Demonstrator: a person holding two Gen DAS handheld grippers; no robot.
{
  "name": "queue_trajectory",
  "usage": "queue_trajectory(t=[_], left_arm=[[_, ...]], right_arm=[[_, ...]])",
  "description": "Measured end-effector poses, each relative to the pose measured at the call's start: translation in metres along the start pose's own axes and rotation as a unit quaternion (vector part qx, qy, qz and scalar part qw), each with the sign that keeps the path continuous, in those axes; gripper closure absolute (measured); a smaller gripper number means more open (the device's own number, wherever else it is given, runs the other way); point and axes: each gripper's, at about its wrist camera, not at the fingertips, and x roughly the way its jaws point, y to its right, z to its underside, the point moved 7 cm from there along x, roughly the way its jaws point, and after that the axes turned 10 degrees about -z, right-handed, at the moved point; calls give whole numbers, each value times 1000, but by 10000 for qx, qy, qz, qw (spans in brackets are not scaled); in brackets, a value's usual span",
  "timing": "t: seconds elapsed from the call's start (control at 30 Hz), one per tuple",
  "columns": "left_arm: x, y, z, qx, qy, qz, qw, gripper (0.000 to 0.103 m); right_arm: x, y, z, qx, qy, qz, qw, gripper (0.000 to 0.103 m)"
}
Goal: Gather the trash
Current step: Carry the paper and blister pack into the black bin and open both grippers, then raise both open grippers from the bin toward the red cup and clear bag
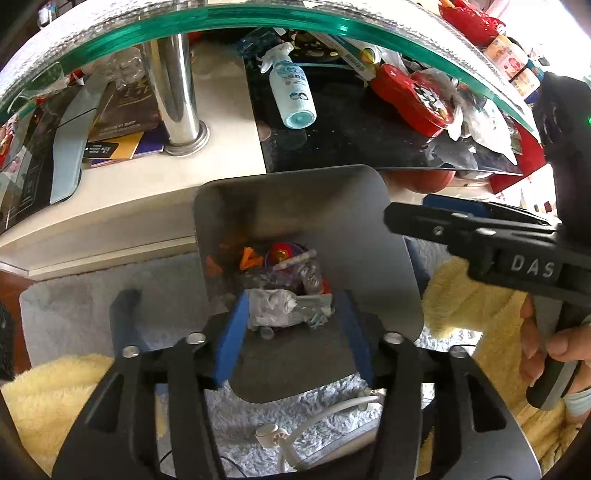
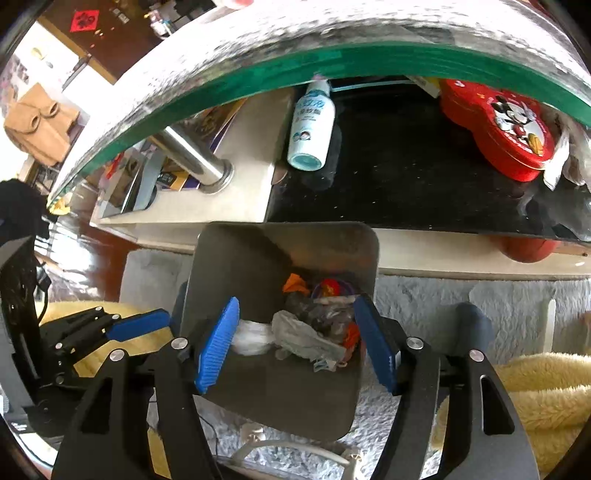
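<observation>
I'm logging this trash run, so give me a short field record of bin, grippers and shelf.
bin: grey bin on the rug, open top
contents: crumpled wrappers, orange scraps
left gripper: open, above the bin, holding nothing
right gripper: open, above the bin, holding nothing
shelf under glass: spray bottle lying down, red Mickey tin

Home, prob. living room. Coffee table w/ thick glass top, green edge, on chrome leg. Lower shelf cluttered w/ household stuff: spray bottle lying down, red Mickey tin, books & magazines, plastic wrappers. Grey shaggy rug on dark wood floor. Yellow fleece blanket nearby. Small bin w/ mixed trash beside table. Red paper decoration on wall, far bkgd.
</observation>
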Motion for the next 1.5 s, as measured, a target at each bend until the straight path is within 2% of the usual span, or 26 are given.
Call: queue_trajectory(t=[0.1, 0.13, 0.23, 0.37, 0.43, 0.7, 0.73, 0.8, 0.87, 1.03, 1.13, 1.33, 1.5], left_arm=[[1, -1, 1, 5, -6, -57, 10000, 45], [1, -1, 0, 3, -3, -70, 10000, 40], [0, -3, -1, -11, 34, -123, 9999, 29], [-9, -5, -6, -114, 112, -29, 9999, 18], [-17, -6, -11, -133, 185, -3, 9997, 16], [-69, -14, -53, -206, 747, -63, 9970, 11], [-77, -16, -59, -225, 824, -66, 9963, 10], [-93, -20, -77, -255, 995, -83, 9947, 10], [-107, -22, -91, -253, 1116, -125, 9934, 10], [-136, -22, -123, -193, 1405, -119, 9898, 9], [-152, -22, -143, -175, 1567, -82, 9875, 8], [-159, -23, -179, -184, 1683, -130, 9855, 8], [-147, -25, -215, -220, 1693, -203, 9851, 8]], right_arm=[[-3, 6, 0, 114, 47, -19, 9999, 34], [-4, 8, 0, 145, 59, -28, 9999, 33], [-7, 11, 0, 221, 121, 4, 9997, 21], [-18, 9, -5, 267, 201, -50, 9994, 21], [-30, 6, -14, 207, 310, -43, 9993, 21], [-92, -4, -68, 0, 1019, 98, 9947, 19], [-95, -4, -73, 133, 947, -53, 9954, 12], [-99, -2, -80, 312, 938, -227, 9948, 8], [-107, -7, -86, 153, 960, -22, 9953, 8], [-140, -28, -108, -69, 1190, -137, 9928, 8], [-156, -34, -127, -240, 1406, -8, 9898, 8], [-165, -26, -165, -267, 1607, 189, 9865, 8], [-157, -17, -198, -329, 1681, 399, 9844, 8]])
